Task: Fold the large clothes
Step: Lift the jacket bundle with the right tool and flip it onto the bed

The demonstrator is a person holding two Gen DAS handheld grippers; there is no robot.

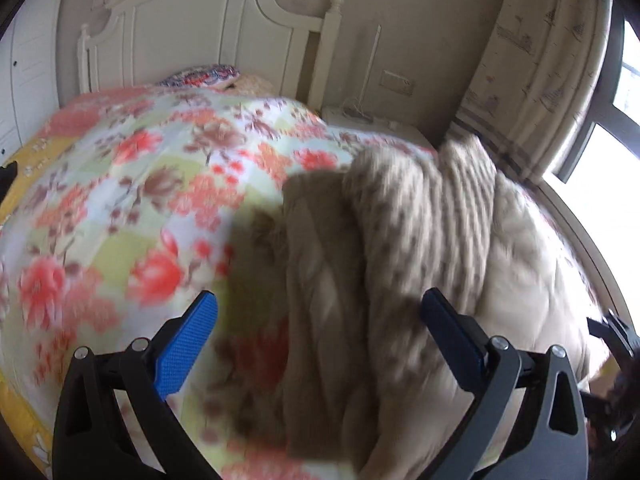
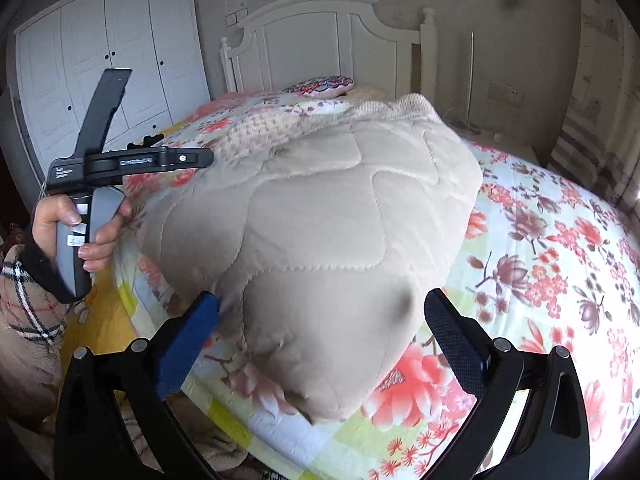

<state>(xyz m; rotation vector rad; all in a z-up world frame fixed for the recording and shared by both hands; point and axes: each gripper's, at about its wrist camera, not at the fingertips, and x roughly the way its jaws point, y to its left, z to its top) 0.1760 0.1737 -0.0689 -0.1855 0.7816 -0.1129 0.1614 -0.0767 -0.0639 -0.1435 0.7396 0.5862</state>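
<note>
A large beige quilted garment [image 2: 320, 220] with a knitted outer side [image 2: 256, 130] lies on the floral bed, quilted lining up. In the left wrist view it [image 1: 400, 240] shows blurred, knit folds over the lining. My left gripper [image 1: 320, 332] is open and empty, hovering over the garment's left part. It also shows in the right wrist view [image 2: 120, 160], held in a hand at the left of the garment. My right gripper [image 2: 320, 328] is open, its blue pads [image 2: 188, 340] either side of the garment's near corner, not touching it.
The bed has a floral quilt [image 2: 560, 260] and a white headboard [image 2: 320, 36]. A patterned pillow [image 2: 320, 86] lies at the head. White wardrobe [image 2: 100, 52] stands left, a nightstand [image 1: 360, 116] and curtained window [image 1: 560, 80] right.
</note>
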